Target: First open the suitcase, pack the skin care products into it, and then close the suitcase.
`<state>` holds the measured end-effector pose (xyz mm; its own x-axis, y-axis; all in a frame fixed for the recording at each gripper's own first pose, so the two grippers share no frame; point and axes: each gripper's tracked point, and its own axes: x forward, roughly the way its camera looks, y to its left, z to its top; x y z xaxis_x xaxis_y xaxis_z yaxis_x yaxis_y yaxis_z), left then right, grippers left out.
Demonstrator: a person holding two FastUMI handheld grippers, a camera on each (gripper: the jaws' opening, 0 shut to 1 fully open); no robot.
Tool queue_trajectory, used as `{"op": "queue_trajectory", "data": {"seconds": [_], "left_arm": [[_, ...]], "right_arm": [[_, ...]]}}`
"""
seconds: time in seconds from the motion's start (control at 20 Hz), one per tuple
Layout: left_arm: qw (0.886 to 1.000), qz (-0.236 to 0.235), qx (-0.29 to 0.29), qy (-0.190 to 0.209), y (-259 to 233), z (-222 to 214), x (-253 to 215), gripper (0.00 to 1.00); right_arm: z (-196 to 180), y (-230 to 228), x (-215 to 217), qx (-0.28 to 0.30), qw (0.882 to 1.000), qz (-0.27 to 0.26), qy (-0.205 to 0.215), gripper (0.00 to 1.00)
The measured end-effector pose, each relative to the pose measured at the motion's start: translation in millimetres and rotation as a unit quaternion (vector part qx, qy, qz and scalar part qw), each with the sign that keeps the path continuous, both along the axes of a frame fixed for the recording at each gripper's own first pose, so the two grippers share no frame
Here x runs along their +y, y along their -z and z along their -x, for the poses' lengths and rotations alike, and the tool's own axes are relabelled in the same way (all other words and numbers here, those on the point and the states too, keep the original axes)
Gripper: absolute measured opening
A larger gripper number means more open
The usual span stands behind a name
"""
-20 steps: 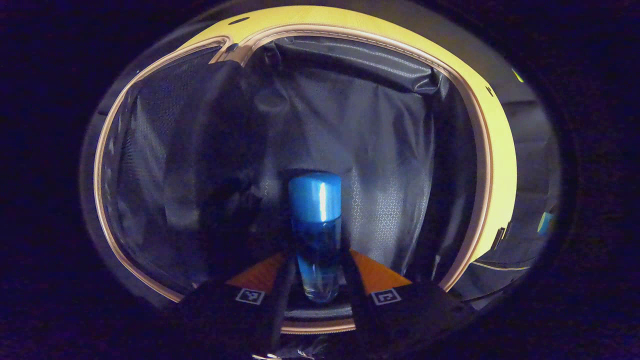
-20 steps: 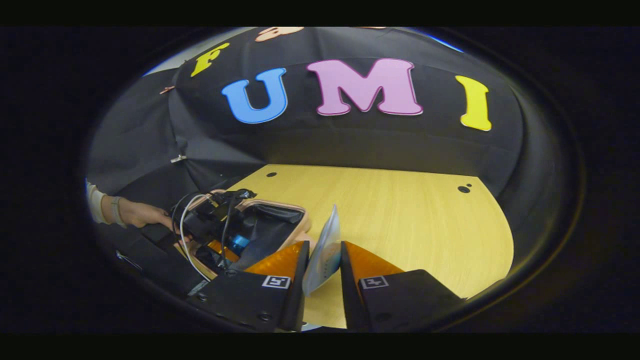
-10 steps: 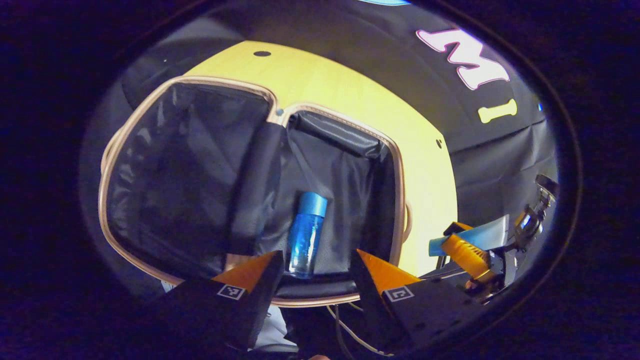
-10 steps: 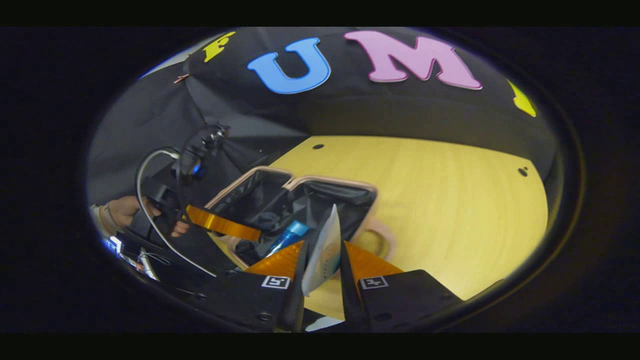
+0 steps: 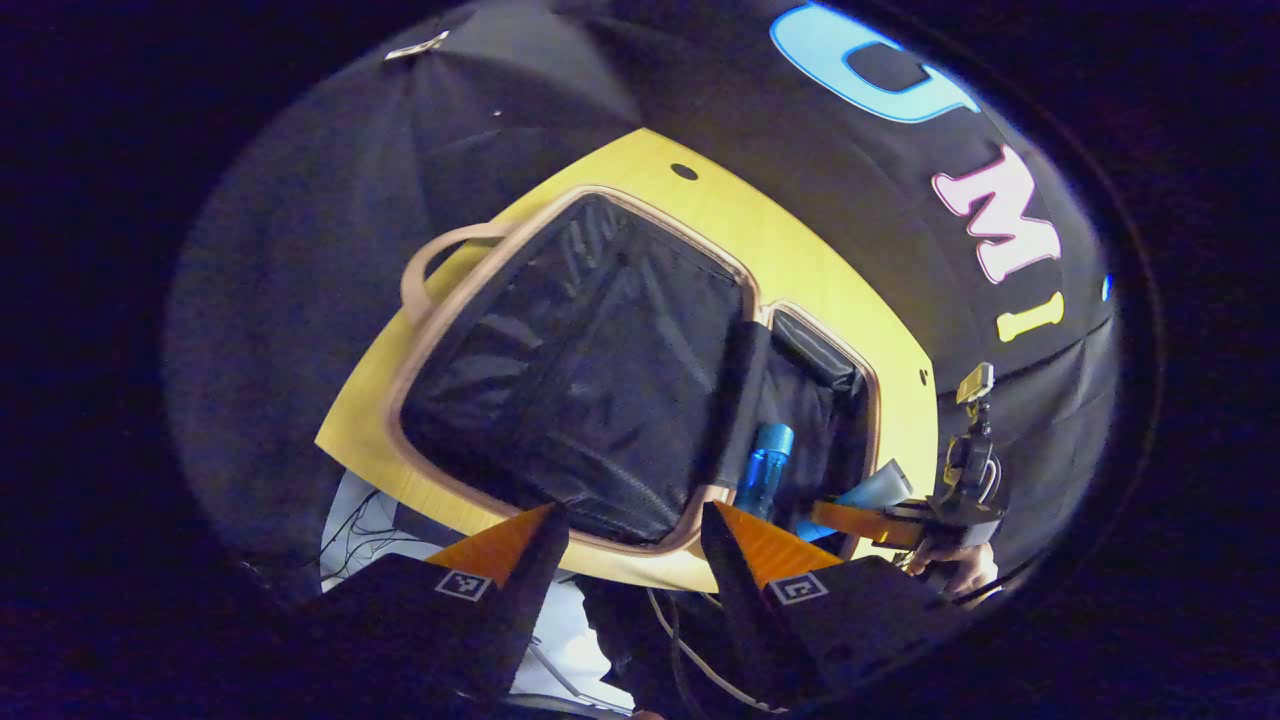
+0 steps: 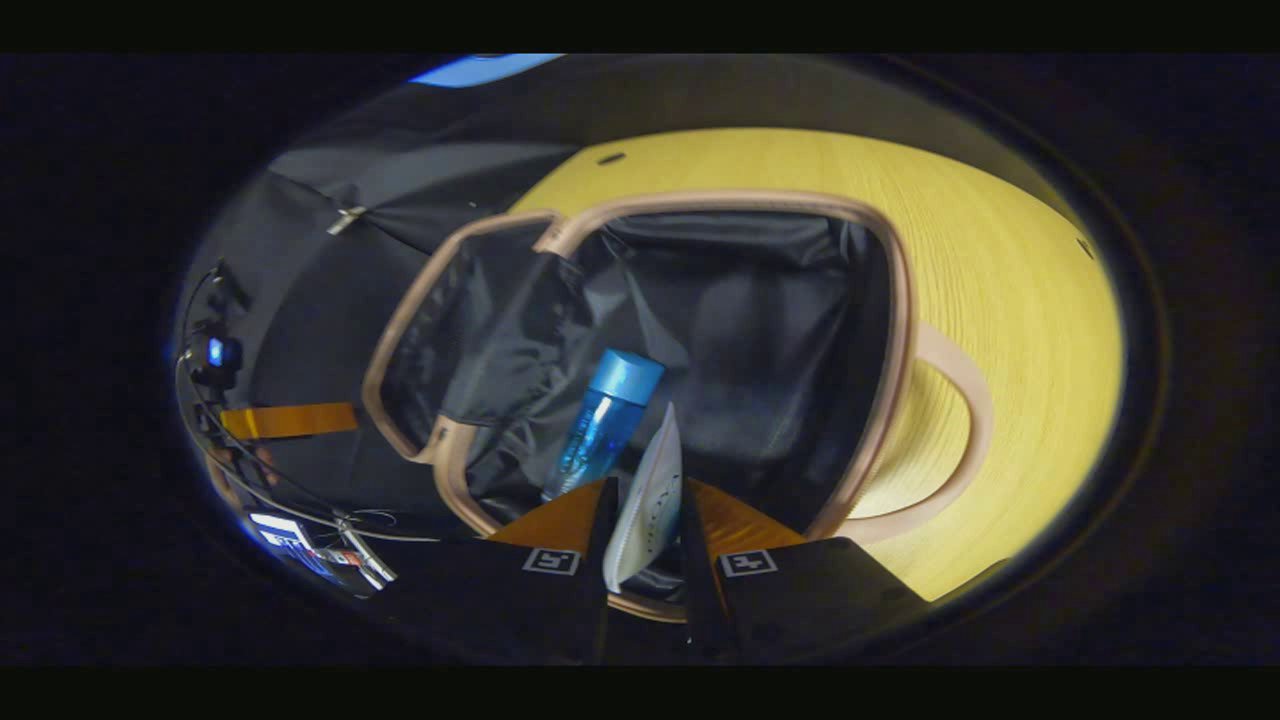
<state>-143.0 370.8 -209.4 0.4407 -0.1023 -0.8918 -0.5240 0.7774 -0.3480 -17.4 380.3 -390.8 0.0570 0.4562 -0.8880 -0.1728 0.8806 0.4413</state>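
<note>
Suitcase lies open on tabletop; blue bottle already inside. Your right tongs pinch sachet above compartment, poised for drop at bottle's 4 o'clock. Left tongs spread, empty.

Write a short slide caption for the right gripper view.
Right tool holds a pale sachet over the open suitcase, beside a blue bottle.

In the left gripper view, the left gripper hangs with its two fingers spread wide and nothing between them. The right gripper, in the right gripper view, has both fingers pressed against a flat pale sachet that stands upright between them. A hand grips it from behind.
</note>
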Motion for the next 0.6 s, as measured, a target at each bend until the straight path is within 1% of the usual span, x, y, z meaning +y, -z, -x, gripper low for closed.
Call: {"op": "queue_trajectory", "data": {"seconds": [0.1, 0.15, 0.2, 0.25, 0.3, 0.35, 0.4, 0.45, 0.5, 0.55, 0.6], "left_arm": [[1.0, -0.006, 0.007, -0.028, 5, 16, 26, 0.86], [0.999, -0.006, 0.011, -0.042, 7, 25, 39, 0.85], [0.998, -0.005, 0.012, -0.054, 8, 29, 49, 0.86], [0.998, -0.006, 0.014, -0.064, 10, 34, 58, 0.85], [0.997, -0.01, 0.015, -0.072, 10, 35, 66, 0.86], [0.997, -0.014, 0.016, -0.076, 11, 35, 72, 0.86], [0.997, -0.016, 0.017, -0.079, 11, 32, 76, 0.85], [0.996, -0.018, 0.017, -0.081, 12, 28, 80, 0.86], [0.996, -0.02, 0.019, -0.083, 12, 24, 84, 0.86], [0.996, -0.023, 0.023, -0.083, 15, 20, 89, 0.86], [0.996, -0.029, 0.022, -0.082, 14, 14, 95, 0.86]], "right_arm": [[6, 12, 4, 0.043, 0.999, 0.019, 0.015, 0.36], [4, 13, 2, 0.057, 0.998, 0.025, 0.028, 0.29], [3, 13, 0, 0.071, 0.996, 0.029, 0.041, 0.36], [-1, 12, -2, 0.074, 0.995, 0.032, 0.052, 0.29], [-3, 14, -2, 0.073, 0.995, 0.037, 0.059, 0.29], [-4, 13, -1, 0.072, 0.995, 0.04, 0.062, 0.33], [-4, 11, -1, 0.07, 0.995, 0.04, 0.061, 0.41], [-4, 5, 3, 0.072, 0.995, 0.028, 0.065, 0.43], [-3, -5, 14, 0.072, 0.995, 0.008, 0.072, 0.57], [-6, -15, 22, 0.061, 0.996, -0.001, 0.07, 0.7], [-9, -27, 19, 0.037, 0.997, 0.001, 0.062, 0.84]]}}
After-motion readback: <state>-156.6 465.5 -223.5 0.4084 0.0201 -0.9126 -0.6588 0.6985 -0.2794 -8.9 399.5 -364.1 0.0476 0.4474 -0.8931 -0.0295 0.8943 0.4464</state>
